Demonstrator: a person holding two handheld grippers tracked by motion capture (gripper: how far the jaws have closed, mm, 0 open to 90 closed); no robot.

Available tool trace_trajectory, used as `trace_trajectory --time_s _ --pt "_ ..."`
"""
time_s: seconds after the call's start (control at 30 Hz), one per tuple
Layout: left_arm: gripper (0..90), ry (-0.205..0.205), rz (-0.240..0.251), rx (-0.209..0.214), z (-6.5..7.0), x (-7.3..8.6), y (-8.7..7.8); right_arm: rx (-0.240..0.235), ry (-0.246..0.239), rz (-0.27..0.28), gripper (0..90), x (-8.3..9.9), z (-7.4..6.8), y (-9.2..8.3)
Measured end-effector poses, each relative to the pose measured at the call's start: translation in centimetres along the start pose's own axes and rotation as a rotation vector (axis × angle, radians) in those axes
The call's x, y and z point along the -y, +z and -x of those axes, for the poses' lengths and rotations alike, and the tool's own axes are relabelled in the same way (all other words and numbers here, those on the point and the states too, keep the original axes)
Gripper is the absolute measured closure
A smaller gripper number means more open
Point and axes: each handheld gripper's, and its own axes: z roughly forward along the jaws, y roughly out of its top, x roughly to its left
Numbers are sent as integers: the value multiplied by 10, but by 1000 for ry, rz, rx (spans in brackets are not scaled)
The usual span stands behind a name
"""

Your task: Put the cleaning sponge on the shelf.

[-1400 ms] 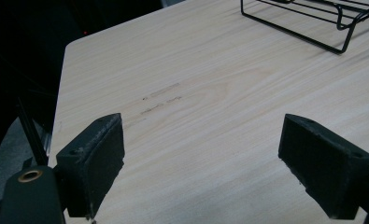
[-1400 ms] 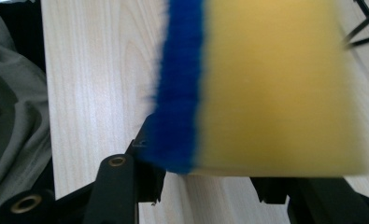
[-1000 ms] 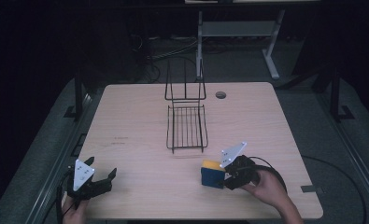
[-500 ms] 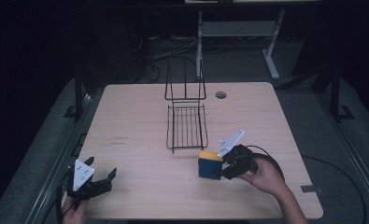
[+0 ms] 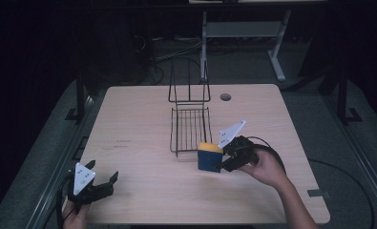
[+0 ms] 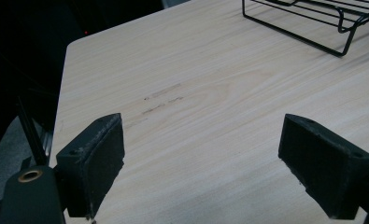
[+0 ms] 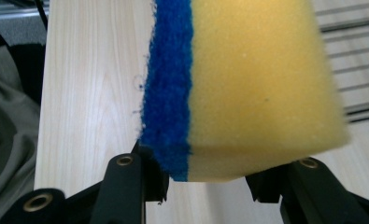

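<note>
Your wooden bench (image 5: 143, 124) carries a black wire rack (image 5: 190, 125) toward 12 o'clock. Your right tool (image 5: 223, 161) is clamped on the yellow-and-blue sponge (image 5: 209, 156), held just beside the rack's near end at 5 o'clock. Your left tool (image 5: 106, 183) rests at 7 o'clock, jaws apart.

one sponge (image 5: 209, 156), one wire rack (image 5: 190, 121), one table (image 5: 138, 124), two grippers: left gripper (image 5: 102, 185), right gripper (image 5: 223, 160)

Beside the thin black wire rack (image 5: 190, 128), a porous yellow foam sponge (image 7: 261, 84) with fuzzy blue scouring layer; matt pale wood-grain desk (image 5: 143, 119).
</note>
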Motion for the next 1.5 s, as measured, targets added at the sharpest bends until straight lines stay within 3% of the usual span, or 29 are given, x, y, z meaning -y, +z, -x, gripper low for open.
trace_trajectory --time_s 0.4,0.57,0.67,0.87,0.97,1.03,1.5 --pt "139 4 1 3 -1 0 2 2 -25 0 561 -18 20 2" --pt "139 5 -5 11 0 1 3 0 -12 -7 560 -24 30 1" --pt "139 8 -3 12 0 0 4 -4 -13 21 560 -26 33 0" --pt "139 6 -1 13 0 0 4 4 4 0 560 -31 46 2" --pt "139 6 0 12 0 0 3 -9 11 20 561 -33 54 2" --pt "139 5 2 10 0 0 3 8 13 -4 560 -36 59 3" --pt "139 5 6 14 0 -1 4 -17 57 1 560 -43 86 10"
